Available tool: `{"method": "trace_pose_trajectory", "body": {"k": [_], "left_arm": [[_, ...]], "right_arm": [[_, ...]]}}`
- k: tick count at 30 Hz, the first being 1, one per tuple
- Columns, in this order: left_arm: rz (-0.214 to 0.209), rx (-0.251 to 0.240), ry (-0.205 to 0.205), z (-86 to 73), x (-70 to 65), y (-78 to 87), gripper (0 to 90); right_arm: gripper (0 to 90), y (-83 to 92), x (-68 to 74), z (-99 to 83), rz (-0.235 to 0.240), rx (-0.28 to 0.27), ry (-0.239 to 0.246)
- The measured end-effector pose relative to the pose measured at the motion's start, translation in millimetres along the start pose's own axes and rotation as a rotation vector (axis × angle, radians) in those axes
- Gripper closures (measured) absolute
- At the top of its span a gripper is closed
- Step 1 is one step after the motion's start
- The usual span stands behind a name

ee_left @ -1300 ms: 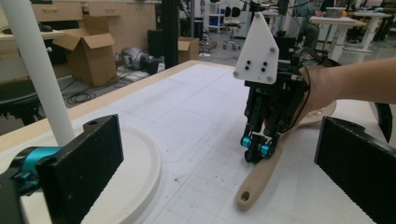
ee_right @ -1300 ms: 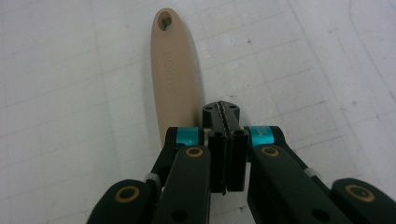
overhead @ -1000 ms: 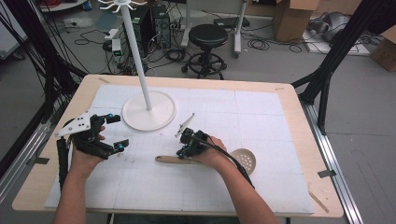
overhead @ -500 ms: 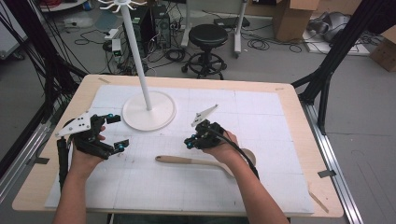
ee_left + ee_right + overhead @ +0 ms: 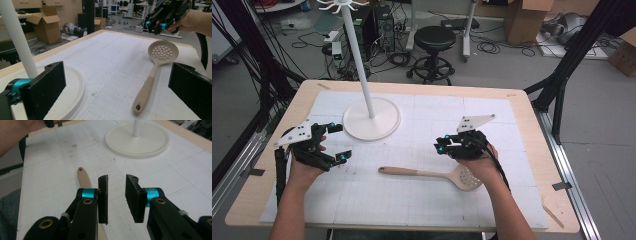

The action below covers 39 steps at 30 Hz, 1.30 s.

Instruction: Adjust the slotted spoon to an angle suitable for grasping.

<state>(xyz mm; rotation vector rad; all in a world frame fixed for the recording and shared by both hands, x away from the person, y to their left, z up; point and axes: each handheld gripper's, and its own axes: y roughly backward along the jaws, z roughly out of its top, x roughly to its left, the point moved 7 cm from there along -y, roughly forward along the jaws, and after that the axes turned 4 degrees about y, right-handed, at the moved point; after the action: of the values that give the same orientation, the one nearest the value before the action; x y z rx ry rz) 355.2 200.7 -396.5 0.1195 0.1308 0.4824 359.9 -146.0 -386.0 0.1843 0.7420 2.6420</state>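
Beige slotted spoon bowl part-hidden behind right gripper, just opening, empty; left gripper open.

The surface is a pale wooden tabletop with rounded corners, covered by a white gridded mat, and a black metal frame rises at its sides. Beyond it lies a grey floor strewn with black cables. A black round stool on a ringed base stands behind the far edge. Open cardboard boxes sit at the right rear, with another brown box at the far right. In the left gripper view, more cardboard boxes rest on the floor, and office chairs stand farther off under even indoor light.
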Motion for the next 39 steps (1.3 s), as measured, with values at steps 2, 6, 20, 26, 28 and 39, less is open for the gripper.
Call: {"method": "trace_pose_trajectory", "body": {"k": [2,6,20,26,28,39], "left_arm": [[-0.002,0.000,-0.002,-0.2,0.3,-0.4,1.7],[-0.006,0.004,0.009,-2.2,1.0,-3.4,1.7],[-0.014,0.027,0.006,-5.1,-2.0,-6.4,1.7],[-0.015,0.034,0.007,-6.5,-2.5,-8.6,1.7],[-0.014,0.036,0.006,-6.7,-2.5,-8.8,1.7],[-0.015,0.014,0.014,-5.4,1.1,-4.6,1.7]], "right_arm": [[70.2,9.5,0.1,-2.4,-0.011,-0.037,-0.008],[66.2,19.8,-0.8,-10.4,-0.039,-0.081,-0.034],[38.5,31.5,-11.6,-13.9,-0.159,-0.175,-0.058],[29.8,33.3,-14.7,-15.1,-0.181,-0.192,-0.074],[28.9,32.4,-14.7,-15.0,-0.180,-0.193,-0.072],[26.4,35.9,-16.3,-15.0,-0.177,-0.205,-0.086]]}}
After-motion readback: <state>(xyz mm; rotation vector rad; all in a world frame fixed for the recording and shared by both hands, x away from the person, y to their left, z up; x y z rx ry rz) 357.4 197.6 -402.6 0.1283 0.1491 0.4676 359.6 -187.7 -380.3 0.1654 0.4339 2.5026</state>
